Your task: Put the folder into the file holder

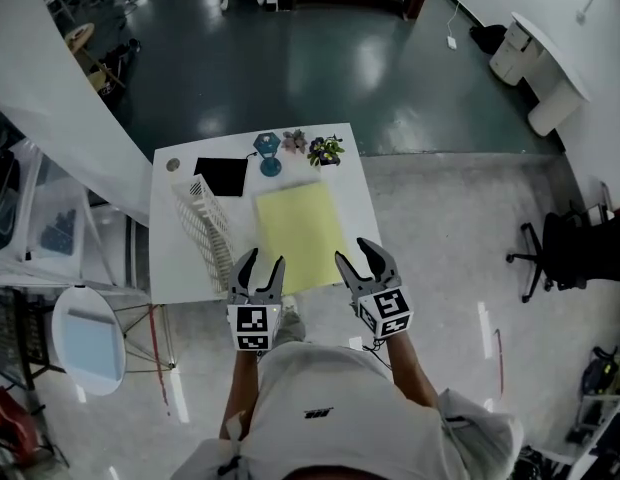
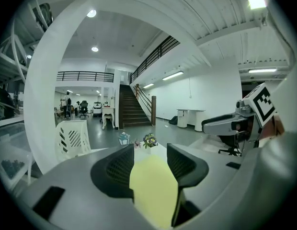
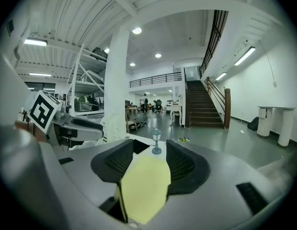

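No legible text, label or number anywhere.

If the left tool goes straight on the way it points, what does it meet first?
Probably the yellow folder on the white table; it shows between the left tool's open jaws, though depth is unclear.

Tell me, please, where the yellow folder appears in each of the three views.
Head view: yellow folder lies at picture centre on the white table.
Left gripper view: bottom centre, seen between the left claw's jaws.
Right gripper view: bottom centre, seen between the right claw's jaws.
Shared landmark: the blue lantern ornament beyond the folder's far edge.
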Demonstrator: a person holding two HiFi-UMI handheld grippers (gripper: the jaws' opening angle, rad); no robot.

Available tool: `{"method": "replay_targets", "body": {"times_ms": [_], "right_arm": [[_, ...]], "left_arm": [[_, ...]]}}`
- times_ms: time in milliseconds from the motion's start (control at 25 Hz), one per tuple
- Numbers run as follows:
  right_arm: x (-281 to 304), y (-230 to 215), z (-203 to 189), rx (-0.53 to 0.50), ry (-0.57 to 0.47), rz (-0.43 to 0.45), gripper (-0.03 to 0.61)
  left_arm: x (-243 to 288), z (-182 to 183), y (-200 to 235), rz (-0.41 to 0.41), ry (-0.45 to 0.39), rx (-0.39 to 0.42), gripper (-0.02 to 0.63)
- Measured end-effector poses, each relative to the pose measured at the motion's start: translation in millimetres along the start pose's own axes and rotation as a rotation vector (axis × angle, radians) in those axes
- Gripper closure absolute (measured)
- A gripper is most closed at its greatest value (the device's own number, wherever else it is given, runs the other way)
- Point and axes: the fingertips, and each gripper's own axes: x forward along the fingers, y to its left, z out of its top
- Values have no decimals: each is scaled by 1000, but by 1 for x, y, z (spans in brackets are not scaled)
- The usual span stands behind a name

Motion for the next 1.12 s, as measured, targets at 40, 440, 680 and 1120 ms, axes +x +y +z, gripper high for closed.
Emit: {"method": "replay_targets", "body": {"times_ms": [40,440,680,1120], "right_arm": [[8,-3,-1,3,10,-2,365],[84,-36,-20,31,110,-62,365],[115,-49,-36,52,182,-88,365],[157,-83,-79,59,303,-71,356]], "left_arm": [[9,-2,5,-3,7,-5,387],[89,-31,48,-60,87,-69,382],[124,-54,63,-96,151,-110,370],[169,-103,71,-89,289,-188,334]]}}
